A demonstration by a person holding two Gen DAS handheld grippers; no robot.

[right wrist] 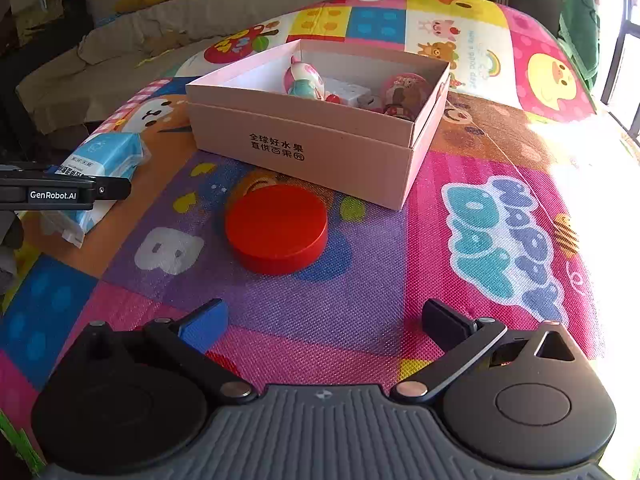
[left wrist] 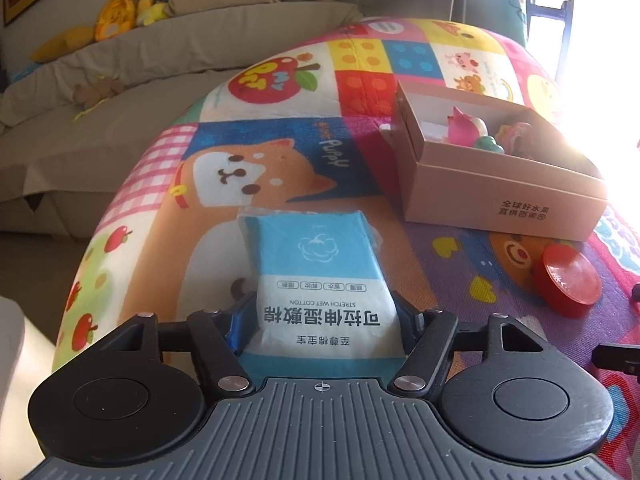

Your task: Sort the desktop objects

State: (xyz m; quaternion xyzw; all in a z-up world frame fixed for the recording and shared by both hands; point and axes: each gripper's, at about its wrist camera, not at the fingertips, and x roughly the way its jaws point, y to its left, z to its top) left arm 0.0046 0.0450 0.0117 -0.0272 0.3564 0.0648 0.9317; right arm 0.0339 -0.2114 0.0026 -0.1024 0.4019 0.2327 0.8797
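The left gripper (left wrist: 325,316), tilted down at the play mat (left wrist: 248,152), clamps the near end of a blue-and-white pack of cotton pads (left wrist: 320,276) lying left of the cardboard box (left wrist: 500,196). A clean lift likely needs a firm pinch before it swings over the box wall. The right gripper (right wrist: 324,324) hangs spread and empty short of the red lid (right wrist: 276,228) in front of the box.

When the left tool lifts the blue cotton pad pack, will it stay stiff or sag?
The cotton pad pack will probably sag: it is a soft plastic pouch, dented where the left tool squeezes it. It is likely light. The glossy film may slip.
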